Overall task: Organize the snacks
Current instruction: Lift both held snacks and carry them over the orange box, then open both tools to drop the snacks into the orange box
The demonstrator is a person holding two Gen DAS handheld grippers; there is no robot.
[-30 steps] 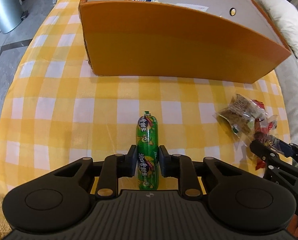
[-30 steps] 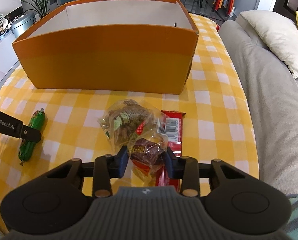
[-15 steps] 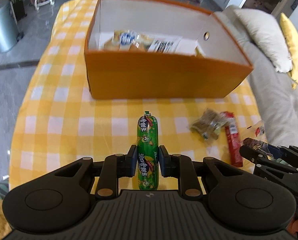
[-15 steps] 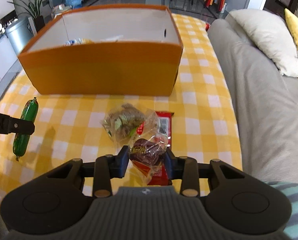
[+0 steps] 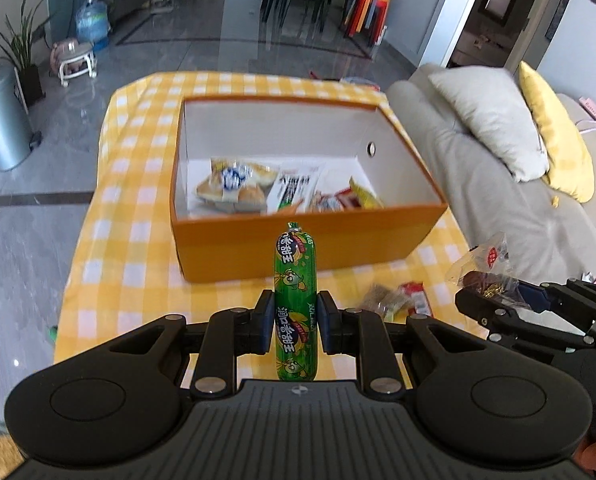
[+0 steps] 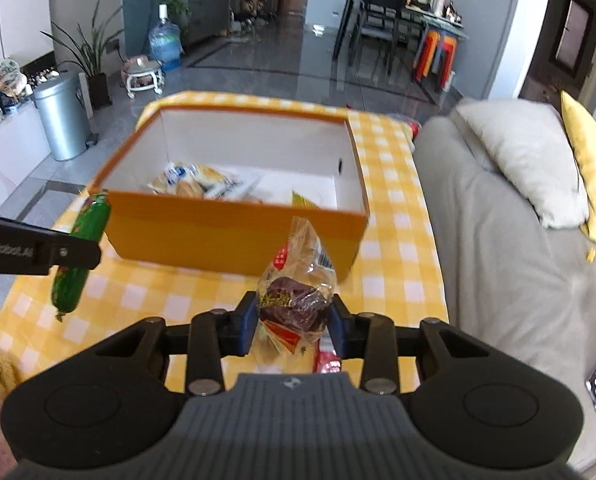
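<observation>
Raised short of the open orange box (image 5: 309,240), the left gripper (image 5: 296,322) pinches a green corn sausage (image 5: 295,300) and the right gripper (image 6: 294,322) a crinkly clear packet of dark snack (image 6: 298,300), which may slip or snag the rim.

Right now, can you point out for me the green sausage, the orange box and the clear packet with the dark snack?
green sausage (image 5: 295,268): left wrist view, upper printed wrapper.
orange box (image 5: 258,244): left wrist view, front outer wall.
clear packet (image 6: 298,304): right wrist view, dark snack inside the wrapper.
</observation>
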